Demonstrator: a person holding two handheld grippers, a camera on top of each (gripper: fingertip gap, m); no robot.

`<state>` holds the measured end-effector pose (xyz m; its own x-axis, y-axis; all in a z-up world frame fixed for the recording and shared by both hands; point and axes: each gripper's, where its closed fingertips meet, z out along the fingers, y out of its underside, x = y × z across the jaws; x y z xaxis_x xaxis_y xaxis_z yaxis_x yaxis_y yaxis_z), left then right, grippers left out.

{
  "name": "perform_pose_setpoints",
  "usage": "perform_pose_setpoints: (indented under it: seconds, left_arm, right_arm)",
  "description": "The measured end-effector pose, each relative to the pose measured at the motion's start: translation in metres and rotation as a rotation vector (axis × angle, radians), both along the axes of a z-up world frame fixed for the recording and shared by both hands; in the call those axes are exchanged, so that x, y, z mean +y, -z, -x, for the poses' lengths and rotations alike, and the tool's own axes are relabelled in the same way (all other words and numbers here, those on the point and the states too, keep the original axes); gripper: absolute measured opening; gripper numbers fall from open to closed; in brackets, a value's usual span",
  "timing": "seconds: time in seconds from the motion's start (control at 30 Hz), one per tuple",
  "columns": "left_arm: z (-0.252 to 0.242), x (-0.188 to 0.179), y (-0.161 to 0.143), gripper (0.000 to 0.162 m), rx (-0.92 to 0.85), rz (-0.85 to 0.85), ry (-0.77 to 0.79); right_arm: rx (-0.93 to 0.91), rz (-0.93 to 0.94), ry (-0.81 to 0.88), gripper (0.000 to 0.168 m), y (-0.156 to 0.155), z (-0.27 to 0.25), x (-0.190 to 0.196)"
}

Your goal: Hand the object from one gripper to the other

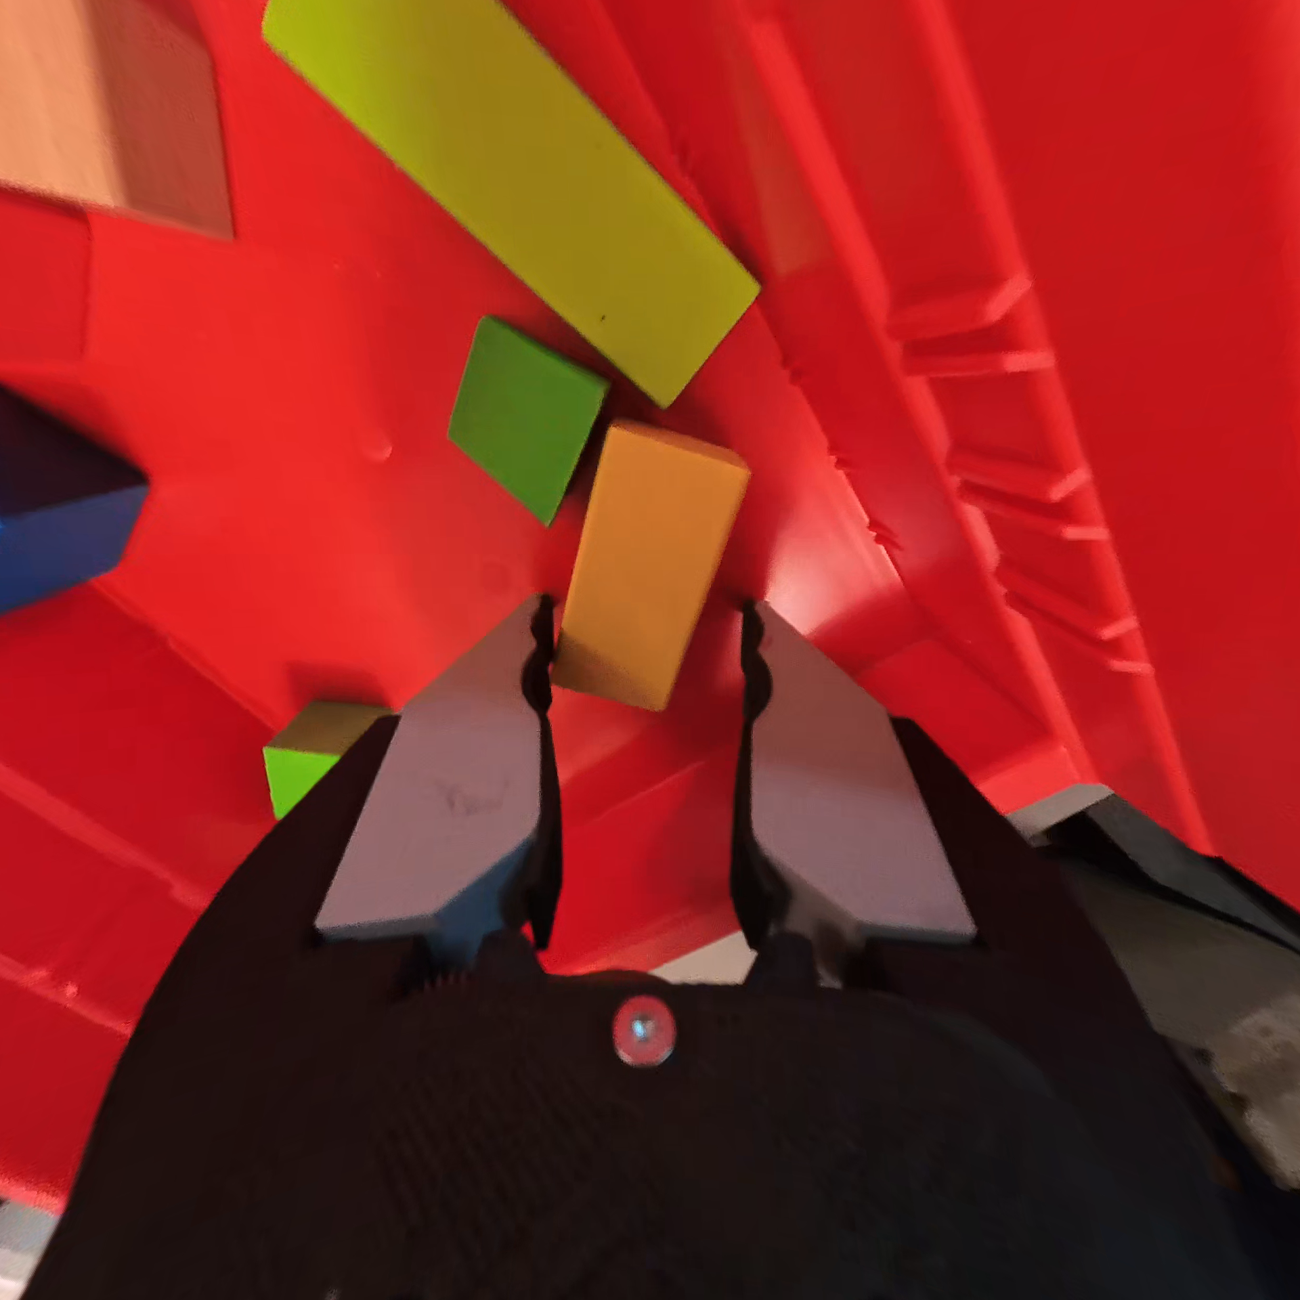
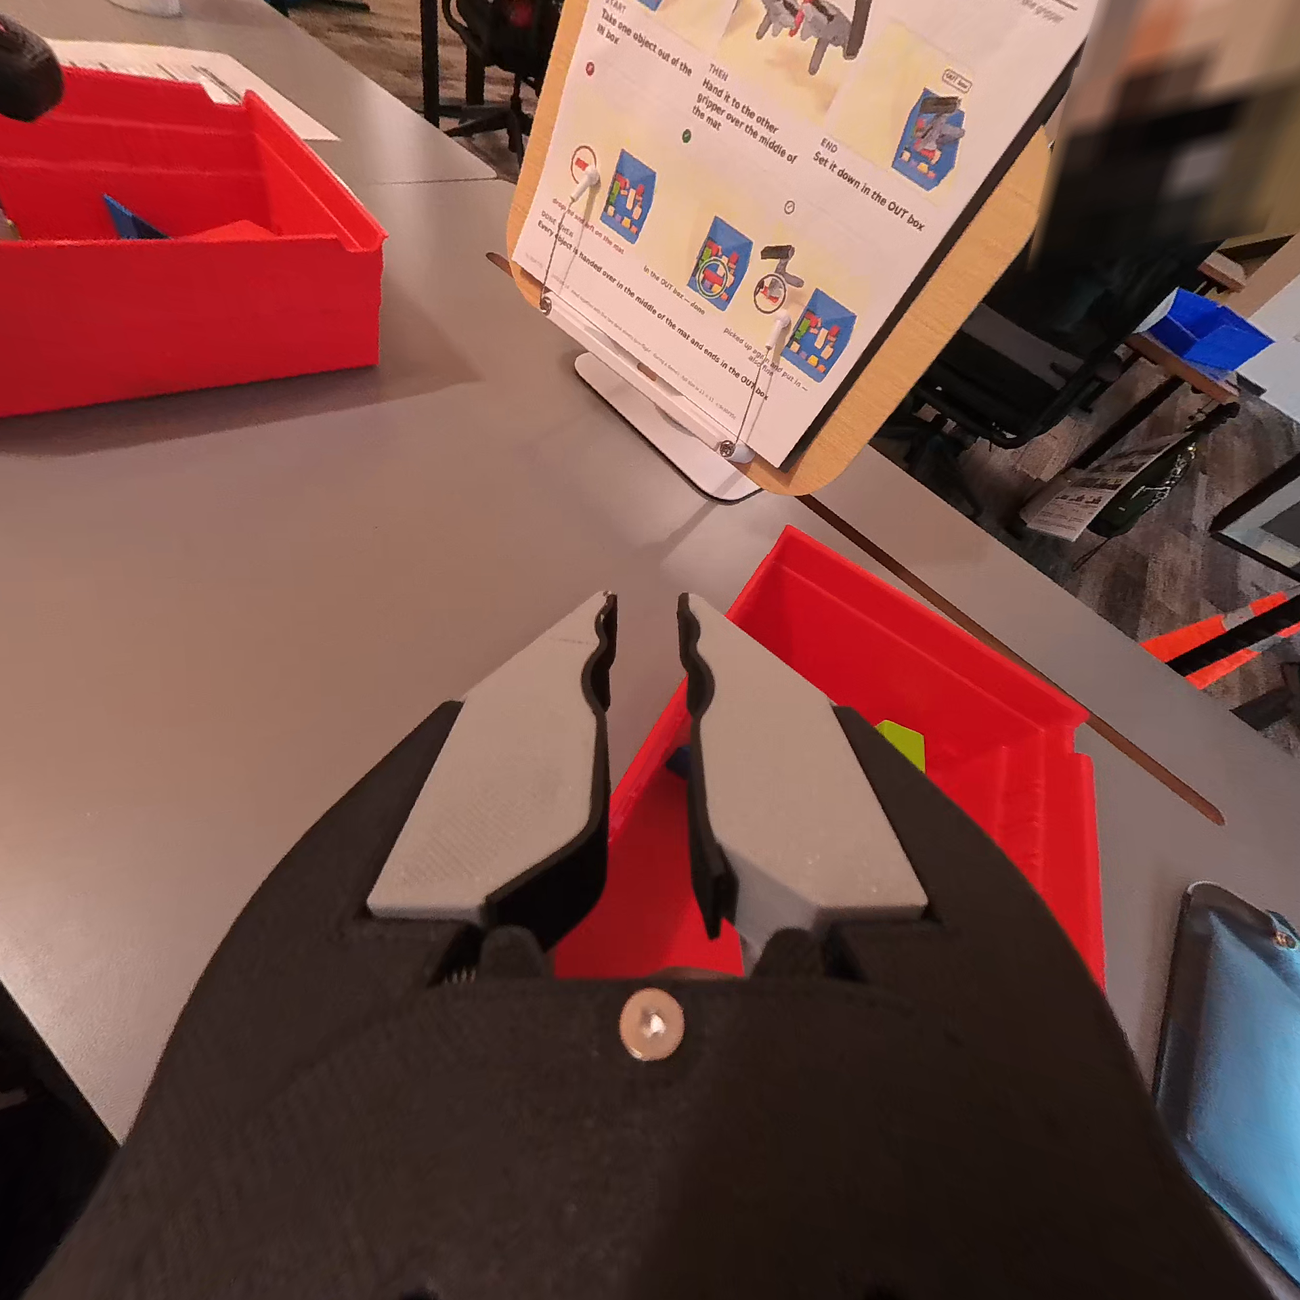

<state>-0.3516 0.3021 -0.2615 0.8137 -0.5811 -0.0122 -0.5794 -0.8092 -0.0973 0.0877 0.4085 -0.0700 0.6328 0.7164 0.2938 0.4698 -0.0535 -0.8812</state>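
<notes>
Grey table [image 2: 295, 563] seen bearing two red bins: one [image 2: 211, 309] at far left, one [image 2: 985, 724] near right edge. Stand with printed sheet [image 2: 703, 232] placed between them, farther back.

Left tongs [image 1: 644, 633] open, orange block [image 1: 651, 563] between tips, red bin [image 1: 985, 352]

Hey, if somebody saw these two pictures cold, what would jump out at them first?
Probably the bright blocks on the red bin floor in the left wrist view: a long lime block, a green block, and an orange block just ahead of the open left gripper. In the right wrist view, the right gripper hangs empty over the grey table.
</notes>
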Motion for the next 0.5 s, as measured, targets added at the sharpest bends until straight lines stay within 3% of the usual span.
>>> perform_pose_setpoints:
  seconds: [0.1, 0.23, 0.33, 0.5]
  left_arm:
    - [-0.012, -0.001, -0.001, 0.036, -0.029, -0.041, 0.136]
    - [-0.012, 0.0, -0.005, 0.033, 0.034, -0.173, 0.266]
    - [0.002, 0.008, -0.015, 0.033, 0.131, -0.34, 0.243]
    - [0.002, 0.009, -0.056, 0.033, 0.0, -0.677, 0.11]
  right_arm:
    - [0.009, 0.009, -0.017, 0.015, 0.001, 0.004, -0.002]
    - [0.007, 0.019, -0.021, 0.015, 0.003, 0.005, -0.001]
    - [0.013, 0.016, -0.027, 0.015, 0.002, 0.006, -0.003]
    - [0.026, 0.021, -0.046, 0.015, 0.001, 0.009, -0.006]
